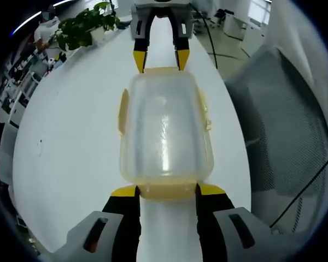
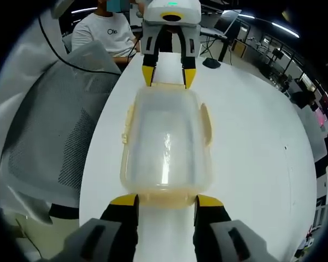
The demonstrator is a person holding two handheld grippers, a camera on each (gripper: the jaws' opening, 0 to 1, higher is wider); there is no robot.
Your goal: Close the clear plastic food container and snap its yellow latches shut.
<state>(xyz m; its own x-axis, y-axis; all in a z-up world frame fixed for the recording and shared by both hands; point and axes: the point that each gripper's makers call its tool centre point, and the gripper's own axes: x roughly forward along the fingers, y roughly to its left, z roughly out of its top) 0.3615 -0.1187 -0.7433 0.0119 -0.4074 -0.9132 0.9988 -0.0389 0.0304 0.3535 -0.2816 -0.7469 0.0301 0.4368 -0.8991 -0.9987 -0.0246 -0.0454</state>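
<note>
Clear plastic container (image 1: 165, 134) sits mid-frame on the white desk (image 1: 76, 147) in left gripper view, lid on, long axis running up the frame. Yellow latches along its edges: one on left side (image 1: 122, 112), one on right (image 1: 204, 109), one at the near end (image 1: 167, 191), one at the far end (image 1: 161, 70).

Left gripper (image 1: 167, 190) at bottom centre, yellow-tipped jaws spread about as wide as the near end latch, tips just beside or touching it on both sides; can't tell if they actually pinch it. Right gripper (image 1: 160, 64) comes in from top centre, jaws apart w/ tips at the far end of the container.

Right gripper view: same setup mirrored. Container (image 2: 167, 142) centre frame, right gripper (image 2: 167, 200) at bottom w/ jaws straddling the near end latch (image 2: 167, 197), left gripper (image 2: 168, 77) at top centre, tips at the far end.

Potted plant (image 1: 85, 24) upper left in left gripper view. Grey mesh chair (image 1: 284, 142) at right of that view; same chair (image 2: 54, 136) at left in right gripper view. Person in white tee (image 2: 104, 34) seated upper left there.
</note>
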